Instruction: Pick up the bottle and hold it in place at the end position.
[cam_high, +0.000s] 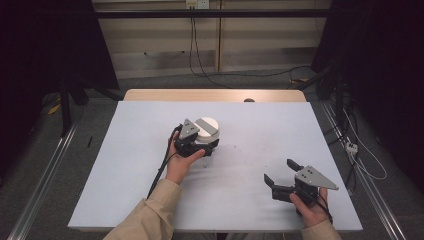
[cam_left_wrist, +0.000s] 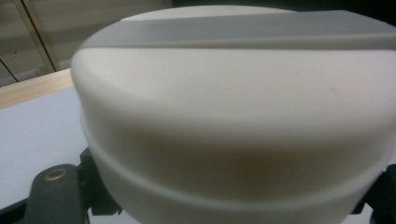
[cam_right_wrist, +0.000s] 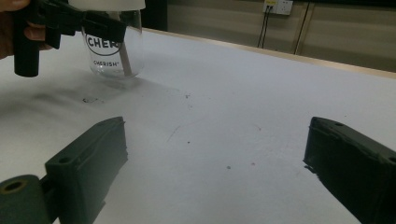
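**Left gripper clamps jar under its lid**

Left gripper (cam_high: 204, 146), held in the person's left hand (cam_high: 181, 162), has its jaws closed on the clear glass jar (cam_right_wrist: 114, 51) just below the white lid (cam_high: 207, 128). The jar stands upright near the middle of the pale blue table (cam_high: 140, 150), its base on the surface, with black lettering on the glass. In the left gripper view the lid (cam_left_wrist: 233, 107) looms close and blurred between the jaws. Right gripper (cam_high: 283, 173) rests well apart, near the table's front right, jaws spread wide with only bare tabletop between them.
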